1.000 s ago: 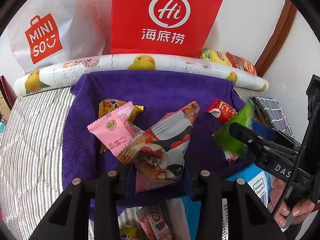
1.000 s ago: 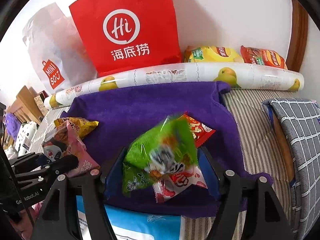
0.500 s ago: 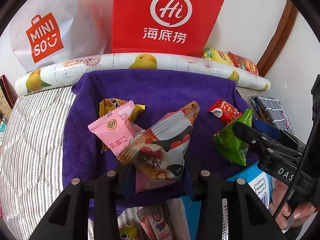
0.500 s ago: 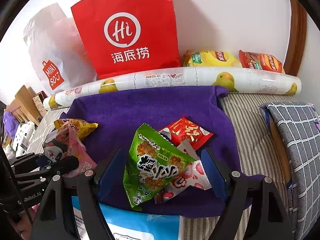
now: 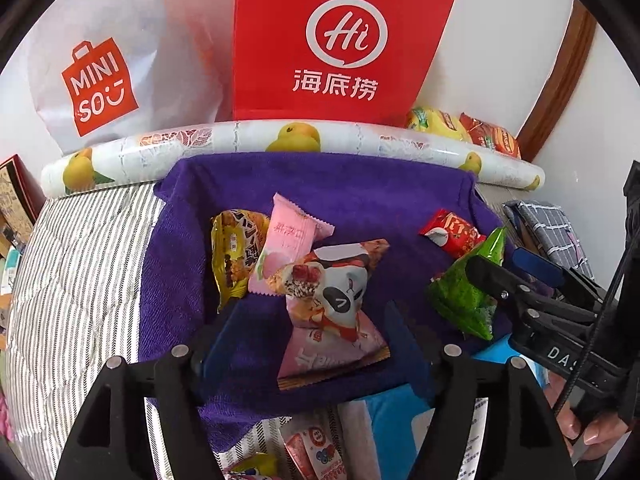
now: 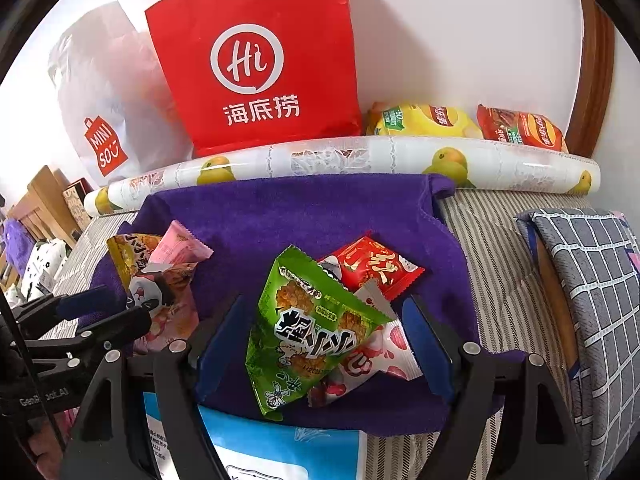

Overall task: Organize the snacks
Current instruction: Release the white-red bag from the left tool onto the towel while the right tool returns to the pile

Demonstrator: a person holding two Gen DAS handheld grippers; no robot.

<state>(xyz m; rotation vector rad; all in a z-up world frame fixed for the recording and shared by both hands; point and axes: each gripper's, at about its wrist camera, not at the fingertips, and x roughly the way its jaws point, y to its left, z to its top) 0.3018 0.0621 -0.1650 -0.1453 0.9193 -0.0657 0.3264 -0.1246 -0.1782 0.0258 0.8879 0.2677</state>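
Note:
Snack packets lie on a purple towel (image 5: 360, 200). In the left wrist view my left gripper (image 5: 310, 336) is open around a panda-print packet (image 5: 340, 292) that lies on the towel, with a pink packet (image 5: 288, 244) and a yellow packet (image 5: 236, 252) behind it. In the right wrist view my right gripper (image 6: 320, 340) is open around a green packet (image 6: 304, 328) lying on a pink-white packet (image 6: 384, 360), with a red packet (image 6: 372, 264) behind. The right gripper also shows in the left wrist view (image 5: 516, 276).
A red Hi paper bag (image 5: 340, 40) and a white Miniso bag (image 5: 104, 80) stand at the wall behind a fruit-print roll (image 5: 280, 144). Chip bags (image 6: 424, 120) lie at the back right. A blue-white pack (image 6: 288, 452) lies at the towel's near edge. A checked cushion (image 6: 592, 280) is on the right.
Both grippers have opened and let go of their packets. The panda, pink and green packets have dropped onto the towel and settled.

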